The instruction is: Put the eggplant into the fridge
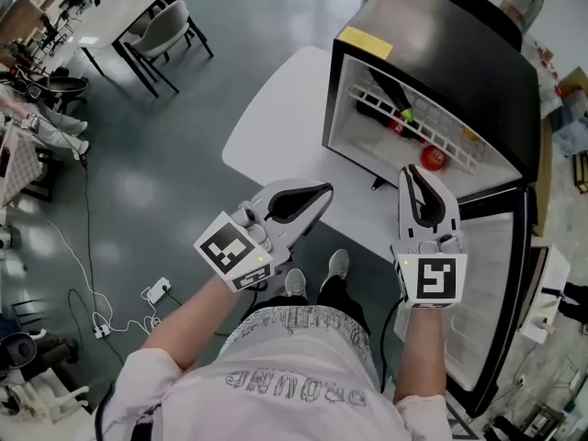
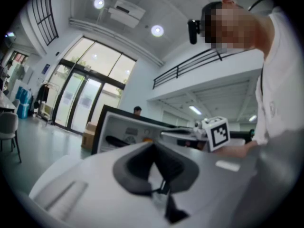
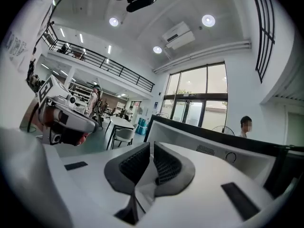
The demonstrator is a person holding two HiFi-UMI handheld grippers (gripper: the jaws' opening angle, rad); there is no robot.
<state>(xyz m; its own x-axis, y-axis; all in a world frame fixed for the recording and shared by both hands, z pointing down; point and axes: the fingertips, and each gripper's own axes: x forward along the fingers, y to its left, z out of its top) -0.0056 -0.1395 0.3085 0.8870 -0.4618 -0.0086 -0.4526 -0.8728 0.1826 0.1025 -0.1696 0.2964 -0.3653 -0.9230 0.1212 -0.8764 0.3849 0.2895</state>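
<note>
The dark eggplant (image 1: 388,92) lies on the wire shelf inside the open black fridge (image 1: 459,53), beside a dark bottle (image 1: 390,122) and a red tomato (image 1: 433,158). From the left gripper view the eggplant (image 2: 116,140) shows as a dark long shape in the fridge. My left gripper (image 1: 323,191) (image 2: 153,145) hovers over the white table's near edge, left of the fridge opening, its jaws together and empty. My right gripper (image 1: 411,171) (image 3: 152,145) is held just in front of the fridge's lower shelf, jaws almost together with nothing between them.
The fridge stands on a round white table (image 1: 276,127), and its door (image 1: 496,283) hangs open at the right, next to my right arm. A yellow note (image 1: 365,42) sits on the fridge's top corner. Tables and chairs (image 1: 161,30) stand far left; cables (image 1: 119,315) lie on the floor.
</note>
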